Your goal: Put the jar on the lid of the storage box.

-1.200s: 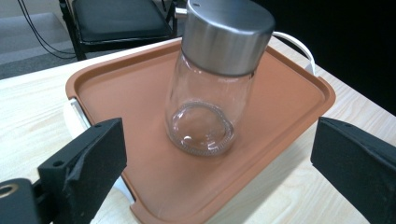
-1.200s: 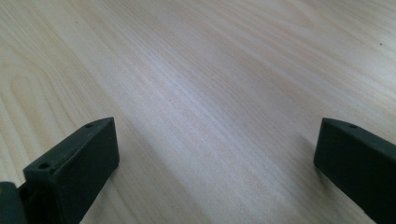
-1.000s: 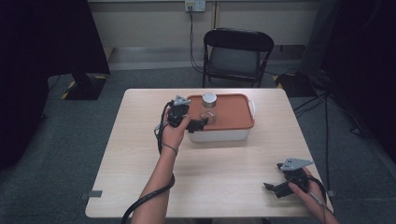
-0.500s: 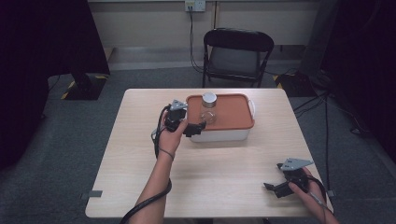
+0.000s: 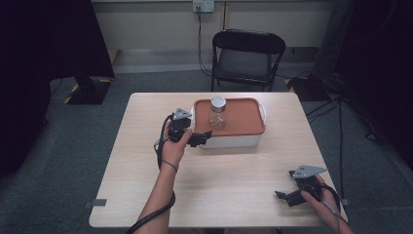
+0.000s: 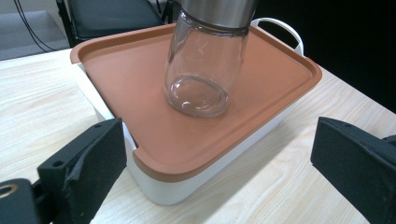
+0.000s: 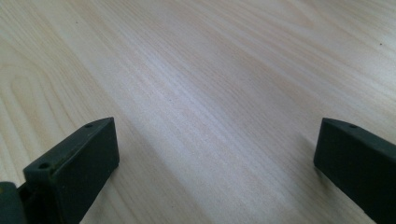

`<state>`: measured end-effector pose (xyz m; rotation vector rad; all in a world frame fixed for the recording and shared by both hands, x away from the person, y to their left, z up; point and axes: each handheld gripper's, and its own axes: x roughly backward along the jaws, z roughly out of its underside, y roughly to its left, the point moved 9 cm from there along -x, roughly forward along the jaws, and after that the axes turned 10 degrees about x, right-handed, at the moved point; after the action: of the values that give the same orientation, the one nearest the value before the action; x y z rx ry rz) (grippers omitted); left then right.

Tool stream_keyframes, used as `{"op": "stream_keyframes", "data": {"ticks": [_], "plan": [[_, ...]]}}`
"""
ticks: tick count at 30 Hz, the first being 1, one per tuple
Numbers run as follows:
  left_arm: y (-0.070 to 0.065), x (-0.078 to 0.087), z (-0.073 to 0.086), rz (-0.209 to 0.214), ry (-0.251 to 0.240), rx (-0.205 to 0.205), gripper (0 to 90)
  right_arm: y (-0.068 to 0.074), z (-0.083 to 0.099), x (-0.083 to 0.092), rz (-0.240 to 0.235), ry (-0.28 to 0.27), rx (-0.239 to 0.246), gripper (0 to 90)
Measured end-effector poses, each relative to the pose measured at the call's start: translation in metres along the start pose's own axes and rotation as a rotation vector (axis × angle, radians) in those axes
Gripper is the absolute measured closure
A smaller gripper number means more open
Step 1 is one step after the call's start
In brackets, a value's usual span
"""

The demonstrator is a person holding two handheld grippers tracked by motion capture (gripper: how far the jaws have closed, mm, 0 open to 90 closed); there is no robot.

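On the left half of the counter [image 5: 146, 161], the left gripper [image 5: 204, 136] sits just off the near left corner of the white box [image 5: 229, 141], its jaws spread wide and holding nothing. A second ago that gripper was up over the box's orange lid [image 5: 243, 119], close beside the glass jar [image 5: 217, 113]; since then the hand has drawn back toward the person and dropped lower, so the jaws now flank the box's corner instead of the jar. In the left gripper view the jar [image 6: 205, 70] stands upright on the lid [image 6: 140, 88], near its middle, with its metal cap [image 6: 217, 11] on and free of both jaws. That retreat suggests the jar has been set down and let go, so the placing step looks finished and the left hand is clearing away. Farther right, the jar and box have not shifted. At the near right corner of the counter, the right gripper [image 5: 287, 196] rests low in the person's hand where it was, jaws parted and empty over bare wood [image 7: 210, 93].
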<state>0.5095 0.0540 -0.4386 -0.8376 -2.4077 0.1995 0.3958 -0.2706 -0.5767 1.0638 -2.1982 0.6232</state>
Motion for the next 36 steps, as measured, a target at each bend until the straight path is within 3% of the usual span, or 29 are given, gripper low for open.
{"op": "stream_keyframes", "data": {"ticks": [36], "plan": [[0.018, 0.032, 0.016, -0.014, -0.014, 0.017, 3.2, 0.0, 0.0, 0.0, 0.0, 0.0, -0.001, 0.0]]}}
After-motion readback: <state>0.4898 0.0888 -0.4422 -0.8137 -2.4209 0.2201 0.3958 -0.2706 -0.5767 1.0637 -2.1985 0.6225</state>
